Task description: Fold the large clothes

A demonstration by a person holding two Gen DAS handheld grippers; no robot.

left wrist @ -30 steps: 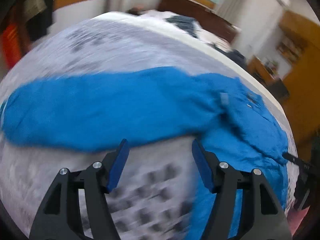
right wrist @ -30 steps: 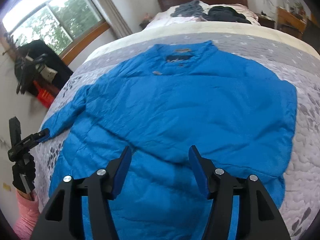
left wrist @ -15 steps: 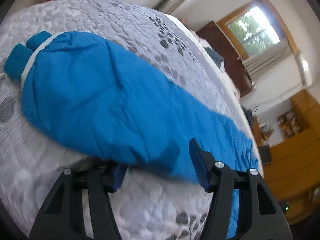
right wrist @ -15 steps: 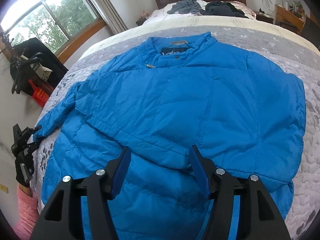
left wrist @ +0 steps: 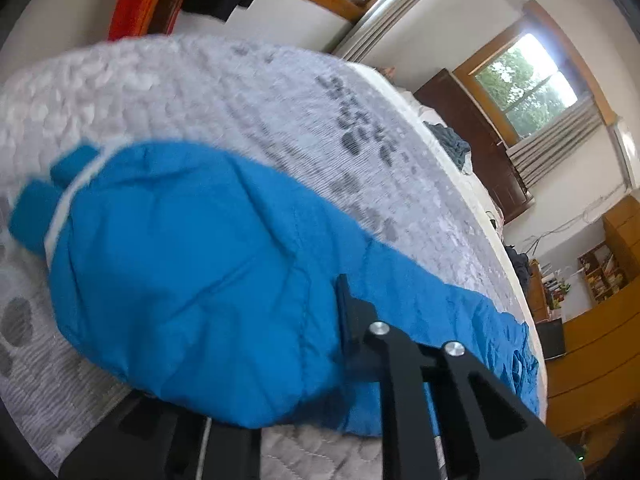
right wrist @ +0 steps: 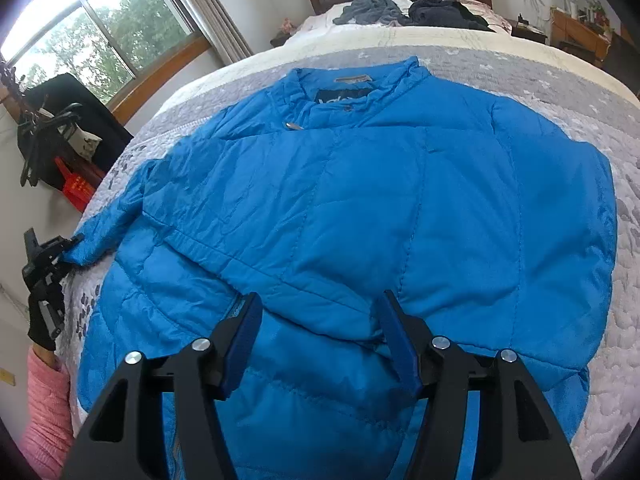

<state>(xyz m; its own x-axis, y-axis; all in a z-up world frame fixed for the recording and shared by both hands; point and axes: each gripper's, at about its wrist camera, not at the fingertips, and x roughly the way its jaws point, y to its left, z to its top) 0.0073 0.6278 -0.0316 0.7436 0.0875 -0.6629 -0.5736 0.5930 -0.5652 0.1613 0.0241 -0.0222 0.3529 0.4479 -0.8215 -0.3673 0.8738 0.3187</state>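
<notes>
Left gripper [left wrist: 280, 360] clamps the jacket's [right wrist: 360, 208] sleeve end near the bed's [right wrist: 616, 360] left edge; right gripper [right wrist: 320, 340] hovers with jaws apart. Folding looks barely begun.

Almost nothing here can be read. The dark label [right wrist: 340, 100] inside the collar of the blue jacket [right wrist: 360, 208] carries pale lettering, half hidden by the fabric and too small to make out. The red bag [right wrist: 78, 190] by the wall bears yellow characters, likewise too small to read.
</notes>
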